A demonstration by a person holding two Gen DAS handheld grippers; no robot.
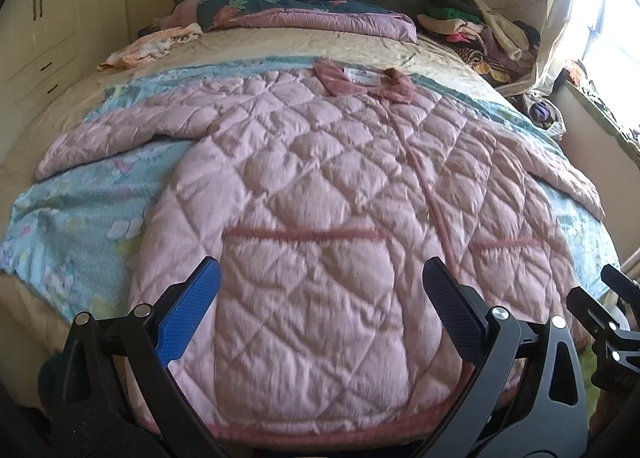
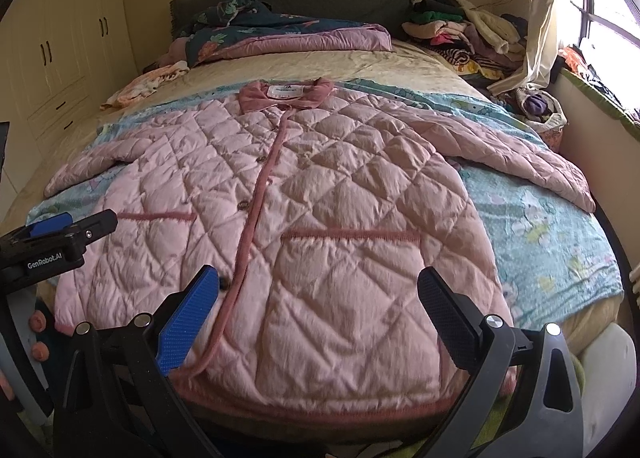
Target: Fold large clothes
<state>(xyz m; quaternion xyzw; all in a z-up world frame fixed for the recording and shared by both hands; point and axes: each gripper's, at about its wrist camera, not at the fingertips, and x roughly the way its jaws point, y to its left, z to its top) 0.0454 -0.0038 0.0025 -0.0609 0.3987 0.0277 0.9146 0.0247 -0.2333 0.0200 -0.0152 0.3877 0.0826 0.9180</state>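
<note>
Bed (image 2: 400, 62) under jacket (image 2: 280, 218) (clothes pile (image 2: 472, 34) beyond)

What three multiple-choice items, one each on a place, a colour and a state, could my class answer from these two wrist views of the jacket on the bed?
1. Where does the heap of loose clothes lie?
A. beside the window at the head of the bed
B. on the jacket's hem
C. in the wardrobe

2. What colour is the quilted jacket?
A. green
B. pink
C. black

3. How do the left gripper and right gripper stand?
A. both shut on a sleeve
B. one shut
C. both open, holding nothing

Answers: 1 A, the heap sits by the curtain; 2 B, pink quilting with darker trim; 3 C, each gripper's fingers are spread apart above the hem.
</note>
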